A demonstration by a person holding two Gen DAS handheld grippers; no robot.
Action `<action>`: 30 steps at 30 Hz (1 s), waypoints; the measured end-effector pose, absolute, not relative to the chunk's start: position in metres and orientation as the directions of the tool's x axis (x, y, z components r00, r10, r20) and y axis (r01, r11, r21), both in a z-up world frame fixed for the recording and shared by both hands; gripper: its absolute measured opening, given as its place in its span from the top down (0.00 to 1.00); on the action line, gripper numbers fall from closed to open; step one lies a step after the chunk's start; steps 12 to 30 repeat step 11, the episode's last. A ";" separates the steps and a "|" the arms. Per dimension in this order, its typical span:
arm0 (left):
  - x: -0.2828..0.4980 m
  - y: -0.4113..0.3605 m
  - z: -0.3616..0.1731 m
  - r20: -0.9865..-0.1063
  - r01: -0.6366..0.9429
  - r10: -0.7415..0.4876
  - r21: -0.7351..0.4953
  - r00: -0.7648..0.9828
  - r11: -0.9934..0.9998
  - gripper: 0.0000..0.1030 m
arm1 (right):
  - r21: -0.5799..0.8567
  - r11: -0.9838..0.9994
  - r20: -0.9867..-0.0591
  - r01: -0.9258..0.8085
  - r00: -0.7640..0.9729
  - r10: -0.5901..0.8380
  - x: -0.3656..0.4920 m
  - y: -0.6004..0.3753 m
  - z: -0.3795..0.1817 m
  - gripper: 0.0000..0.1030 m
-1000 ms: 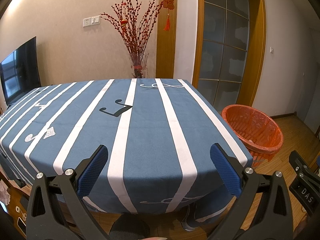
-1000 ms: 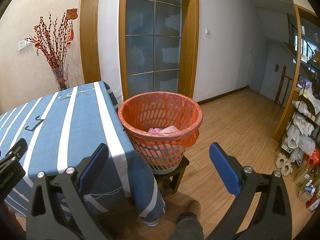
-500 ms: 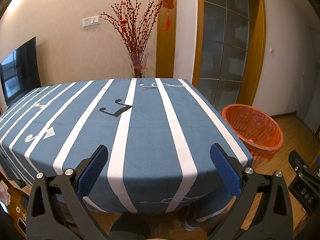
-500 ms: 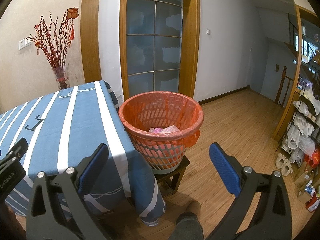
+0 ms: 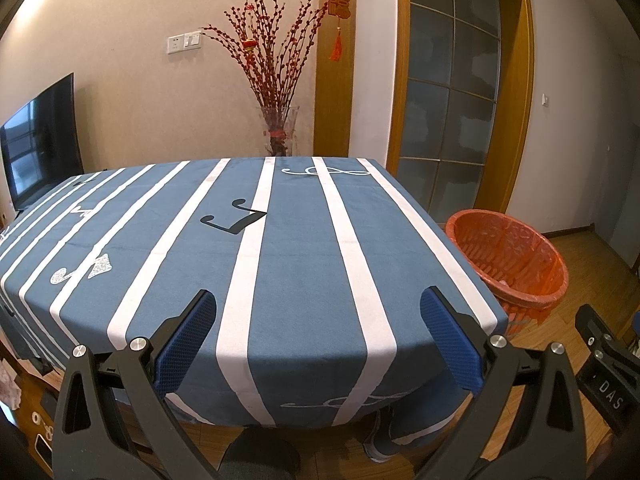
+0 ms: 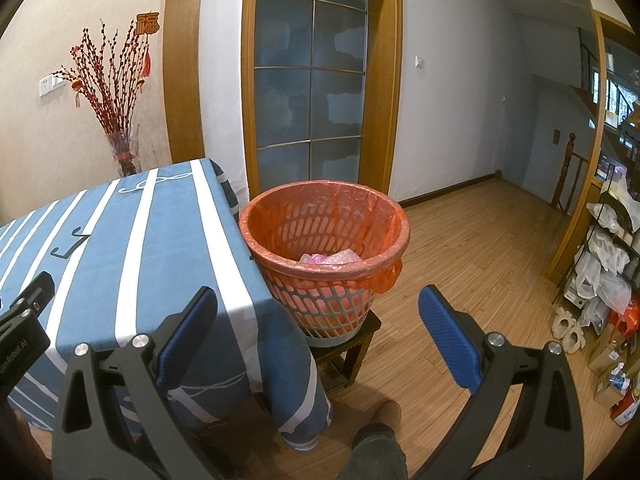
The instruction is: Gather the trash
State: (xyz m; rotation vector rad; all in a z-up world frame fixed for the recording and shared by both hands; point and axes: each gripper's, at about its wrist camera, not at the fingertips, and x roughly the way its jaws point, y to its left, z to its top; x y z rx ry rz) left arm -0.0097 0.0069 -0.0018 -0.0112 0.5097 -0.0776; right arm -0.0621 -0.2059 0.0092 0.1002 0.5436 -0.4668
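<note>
An orange-lined trash basket stands on a small dark stool beside the table's right edge; it also shows in the left wrist view. Crumpled pink and clear plastic trash lies inside it. My right gripper is open and empty, held in front of and below the basket. My left gripper is open and empty above the near edge of the blue striped tablecloth. No loose trash shows on the tablecloth.
A vase of red branches stands behind the table. A TV is at the far left. A glass door is behind the basket. Shelves with bags line the right wall. Wooden floor stretches right of the basket.
Both views are almost unchanged; the cameras have drifted very slightly. Both grippers stay open and empty.
</note>
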 end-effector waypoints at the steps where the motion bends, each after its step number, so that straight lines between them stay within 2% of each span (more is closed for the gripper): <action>1: -0.008 0.007 -0.001 -0.487 0.072 -0.078 -0.031 0.870 0.997 0.03 | -0.030 0.891 -0.520 0.453 0.754 -0.401 -0.062 -0.206 0.009 0.04; 30: -0.008 0.009 -0.001 -0.489 0.074 -0.079 -0.030 0.869 0.997 0.03 | -0.030 0.891 -0.520 0.453 0.755 -0.401 -0.062 -0.206 0.009 0.04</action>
